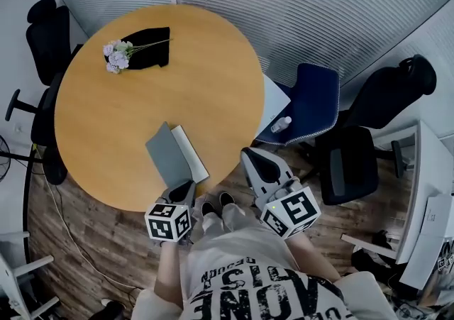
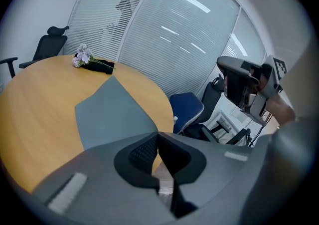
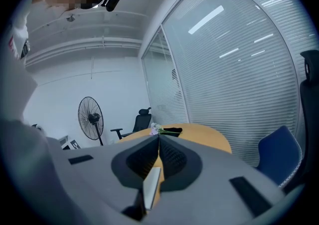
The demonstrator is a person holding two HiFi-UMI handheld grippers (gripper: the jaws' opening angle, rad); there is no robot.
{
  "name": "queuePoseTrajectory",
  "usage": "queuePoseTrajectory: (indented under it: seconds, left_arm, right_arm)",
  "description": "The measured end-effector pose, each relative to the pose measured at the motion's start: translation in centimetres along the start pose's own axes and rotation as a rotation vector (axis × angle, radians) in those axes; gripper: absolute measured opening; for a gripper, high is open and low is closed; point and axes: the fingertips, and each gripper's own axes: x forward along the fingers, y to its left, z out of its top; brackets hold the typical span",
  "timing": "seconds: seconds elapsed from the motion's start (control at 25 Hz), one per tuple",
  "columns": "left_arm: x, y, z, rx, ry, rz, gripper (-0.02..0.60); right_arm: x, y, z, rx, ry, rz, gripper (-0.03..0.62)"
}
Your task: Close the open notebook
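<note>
L tongs (image 2: 157, 136), pinched shut & empty, sit at the near edge of the round tabletop (image 1: 106, 120), right by the near end of the gray notebook (image 1: 169, 157), which lies there w/ white pages showing along its right side. R tongs (image 3: 159, 138), also shut, hang off the tabletop, to the notebook's right.
</note>
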Motion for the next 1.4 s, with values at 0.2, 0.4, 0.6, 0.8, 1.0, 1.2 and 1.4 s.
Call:
queuePoseTrajectory:
  seconds: [0.2, 0.4, 0.6, 0.8, 1.0, 1.2, 1.4]
  left_arm:
    - [1.2, -0.2, -0.2, 0.012, 0.027, 0.002, 0.017]
    - [2.4, -0.2, -0.7, 0.010, 0.044, 0.006, 0.017]
    - [4.0, -0.2, -1.5, 0.037, 0.082, 0.013, 0.017]
    - [5.1, 0.0, -1.9, 0.036, 0.098, 0.008, 0.017]
    - [6.4, -0.1, -2.4, 0.033, 0.117, 0.007, 0.018]
    - [7.4, 0.2, -2.8, 0.027, 0.139, 0.010, 0.018]
    - [8.6, 0.4, -3.5, 0.029, 0.173, 0.010, 0.018]
  right_arm:
    - [-0.2, -0.2, 0.0, 0.005, 0.009, -0.011, 0.012]
    - [-0.2, -0.1, -0.5, 0.004, 0.019, -0.008, 0.012]
    - [-0.1, -0.1, -0.7, 0.007, 0.029, -0.008, 0.012]
    - [0.0, -0.2, -0.9, 0.013, 0.032, -0.008, 0.012]
    - [-0.2, -0.5, -1.2, 0.021, 0.038, -0.011, 0.012]
    - [-0.3, -0.9, -1.3, 0.023, 0.041, -0.020, 0.012]
    - [-0.5, -1.3, -1.4, 0.022, 0.047, -0.025, 0.012]
